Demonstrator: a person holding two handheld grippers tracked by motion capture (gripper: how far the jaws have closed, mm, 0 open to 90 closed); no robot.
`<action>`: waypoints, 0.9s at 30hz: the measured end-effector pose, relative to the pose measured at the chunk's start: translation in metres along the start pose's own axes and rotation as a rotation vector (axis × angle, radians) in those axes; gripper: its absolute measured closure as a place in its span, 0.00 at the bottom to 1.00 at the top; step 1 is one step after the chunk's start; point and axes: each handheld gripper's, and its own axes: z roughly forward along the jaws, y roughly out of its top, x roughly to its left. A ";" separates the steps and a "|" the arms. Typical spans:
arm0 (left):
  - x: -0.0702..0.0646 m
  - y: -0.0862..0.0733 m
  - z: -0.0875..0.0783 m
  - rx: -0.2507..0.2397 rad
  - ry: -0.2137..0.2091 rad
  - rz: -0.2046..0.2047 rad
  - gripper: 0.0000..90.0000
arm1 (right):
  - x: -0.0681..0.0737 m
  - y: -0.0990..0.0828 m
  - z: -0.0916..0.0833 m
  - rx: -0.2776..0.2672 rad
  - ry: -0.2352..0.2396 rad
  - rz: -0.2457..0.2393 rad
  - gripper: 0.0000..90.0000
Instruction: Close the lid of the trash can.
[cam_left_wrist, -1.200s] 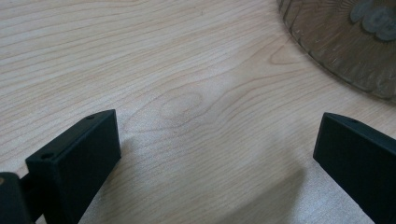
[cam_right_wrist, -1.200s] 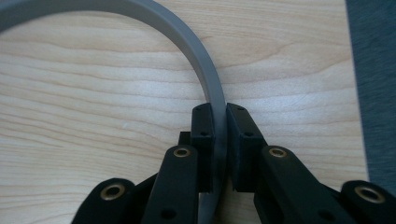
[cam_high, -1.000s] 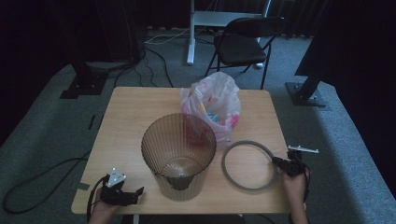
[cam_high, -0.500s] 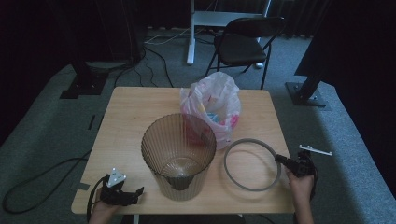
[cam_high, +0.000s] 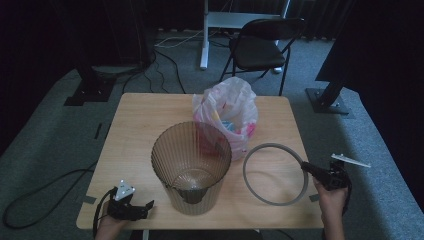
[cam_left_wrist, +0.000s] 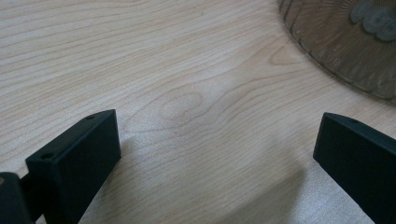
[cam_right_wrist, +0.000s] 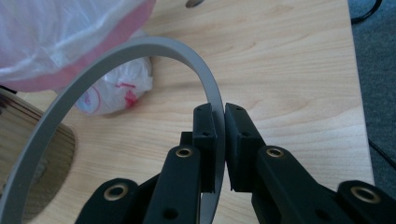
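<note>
A ribbed translucent brown waste bin (cam_high: 191, 167) stands upright at the front middle of the wooden table (cam_high: 145, 120). Behind it leans a pink and white plastic bag (cam_high: 227, 115), stuffed with things. A thin grey ring (cam_high: 272, 172) hovers over the table's right side, one edge raised, and my right gripper (cam_high: 306, 166) is shut on its right rim. In the right gripper view the ring's band (cam_right_wrist: 116, 60) runs between the two pads (cam_right_wrist: 205, 135). My left gripper (cam_high: 142, 207) rests at the front left corner, open with nothing in it; its jaws stand wide apart over bare wood, and the bin's base (cam_left_wrist: 345, 42) is ahead.
A black folding chair (cam_high: 260, 47) and a white desk leg stand beyond the table. Dark stand bases sit on the grey carpet at the left (cam_high: 87, 92) and right (cam_high: 330, 102). A cable (cam_high: 40, 192) trails on the floor at the left.
My right gripper has risen and moved out to the right with the grey ring in it, so the ring now tilts off the table. The left gripper has stayed put.
</note>
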 end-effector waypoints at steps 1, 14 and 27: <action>0.000 0.000 0.000 0.000 0.000 0.000 0.01 | 0.000 0.001 -0.002 -0.001 0.005 -0.001 0.93; 0.000 0.000 0.000 0.001 0.000 0.000 0.01 | 0.006 0.012 -0.025 -0.076 0.038 -0.008 0.93; 0.000 0.000 0.000 -0.003 0.000 -0.002 0.01 | 0.019 0.029 -0.047 -0.156 0.094 -0.024 0.93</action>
